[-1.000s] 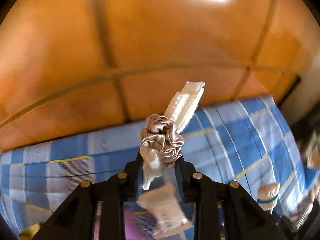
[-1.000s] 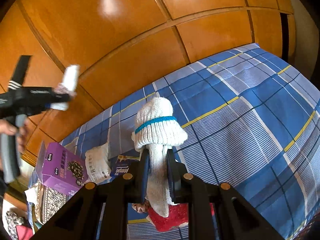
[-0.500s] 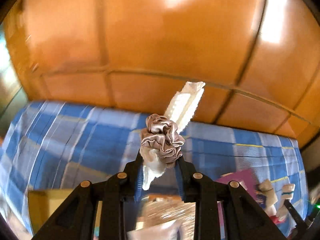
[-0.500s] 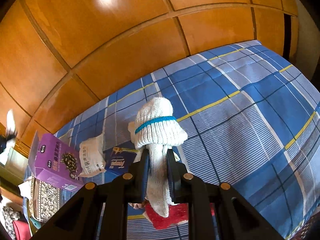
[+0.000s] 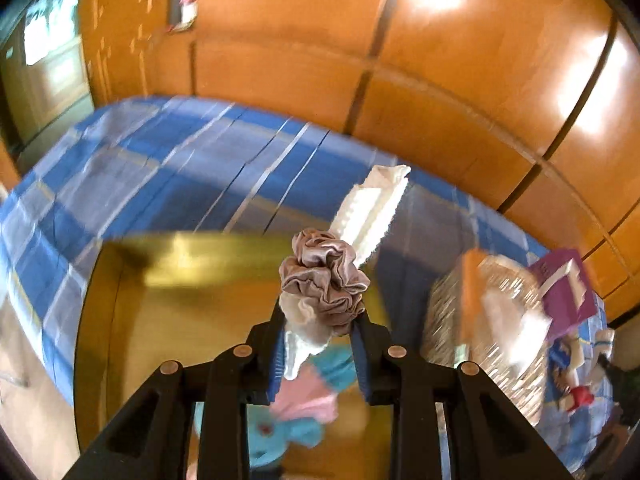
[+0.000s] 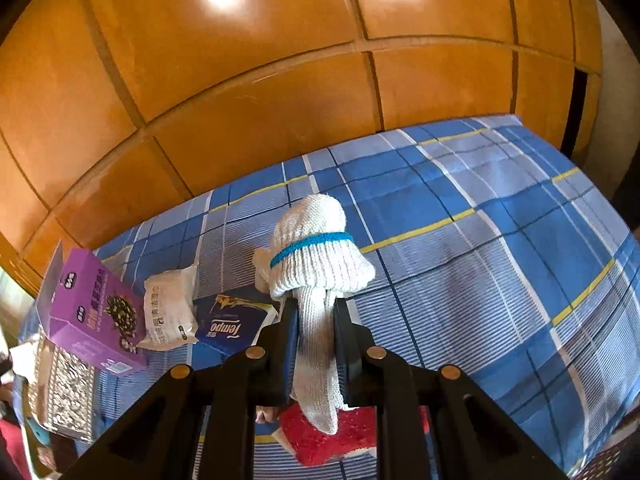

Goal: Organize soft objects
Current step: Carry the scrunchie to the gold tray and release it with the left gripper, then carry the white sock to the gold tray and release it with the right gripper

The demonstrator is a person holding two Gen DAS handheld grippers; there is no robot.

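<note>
Tightly closed, the left gripper's fingers pinch a white fabric strip wearing a taupe satin scrunchie, at the frame's center over a yellow box that holds pink and teal cloth. Likewise the right gripper's fingers clamp a white knitted sock with a teal band, mid-frame. Beneath spreads a bed in a blue plaid sheet; a purple carton, a white packet and a blue tissue pack lie at lower left, a red cloth at the bottom. Orange wooden panels fill the upper frame.
</note>
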